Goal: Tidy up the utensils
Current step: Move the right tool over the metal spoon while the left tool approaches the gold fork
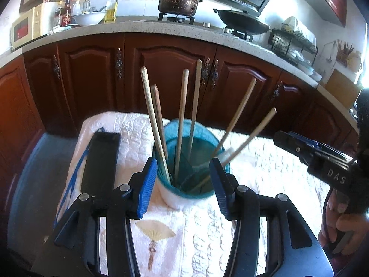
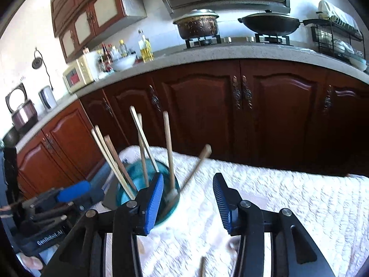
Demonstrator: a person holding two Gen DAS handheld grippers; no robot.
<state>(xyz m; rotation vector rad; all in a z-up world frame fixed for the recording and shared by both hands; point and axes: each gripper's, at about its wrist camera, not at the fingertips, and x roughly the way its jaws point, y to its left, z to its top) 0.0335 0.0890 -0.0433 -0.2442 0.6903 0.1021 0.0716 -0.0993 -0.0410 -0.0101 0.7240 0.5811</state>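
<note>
Both pairs of jaws stand apart with nothing pressed between the pads. The left gripper (image 1: 183, 184) straddles the near rim of the cup (image 1: 196, 189), one blue pad to each side of it, but neither pad visibly presses the glass. The right gripper (image 2: 188, 200) is open over bare cloth (image 2: 288, 196), and the cup (image 2: 175, 189) sits just beyond its left finger, half hidden by it.

Outward from the jaws, the teal cup stands upright on the white cloth (image 1: 196, 235) and holds the chopsticks (image 1: 182, 120). Their long axes run upward out of the cup and fan apart: some near upright, two leaning off to the right in the left view. A pale, blurred object, perhaps a spoon, lies inside the cup on that side; it is too smeared to name. A black flat case (image 1: 100, 161) lies on the cloth to the left of the cup, clear of it.

In the right view a short brown stick end (image 2: 203, 267) shows at the bottom edge, on the cloth between and below the right gripper's fingers. It is blurred, so whether it is a stray chopstick cannot be told. If it is, it lies nearer the right gripper, which would have to draw back and dip to reach it, then carry it left to the cup.
</note>
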